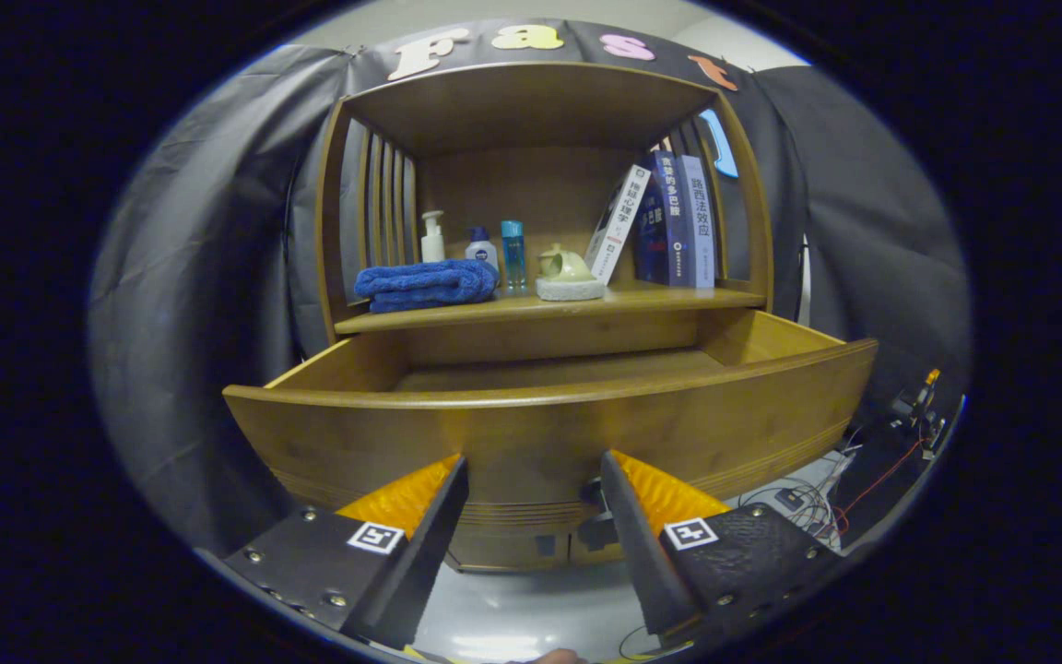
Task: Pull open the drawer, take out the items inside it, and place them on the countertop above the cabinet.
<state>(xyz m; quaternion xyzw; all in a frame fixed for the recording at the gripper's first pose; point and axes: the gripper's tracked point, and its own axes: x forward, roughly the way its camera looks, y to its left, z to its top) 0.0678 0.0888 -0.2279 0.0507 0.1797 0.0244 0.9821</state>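
Note:
The wooden drawer (725, 415) stands pulled out of the cabinet toward me. Its front panel hides most of the inside, and the far strip of its floor (549, 369) shows bare wood. My gripper (533, 466) is open, its fingers spread just in front of the drawer's front panel with nothing between them. A dark knob (592, 495) on the panel sits against the inner side of the right finger. On the countertop (642, 300) above lie a folded blue towel (425, 283) and a pale green teapot-like piece (565, 266) on a white pad.
Behind the towel stand a white pump bottle (432, 237), a white-and-blue bottle (481, 247) and a clear blue bottle (513, 254). Books (669, 221) lean at the countertop's right. Slatted side walls and a roof enclose the shelf. Cables and small devices (900, 424) lie on the floor to the right.

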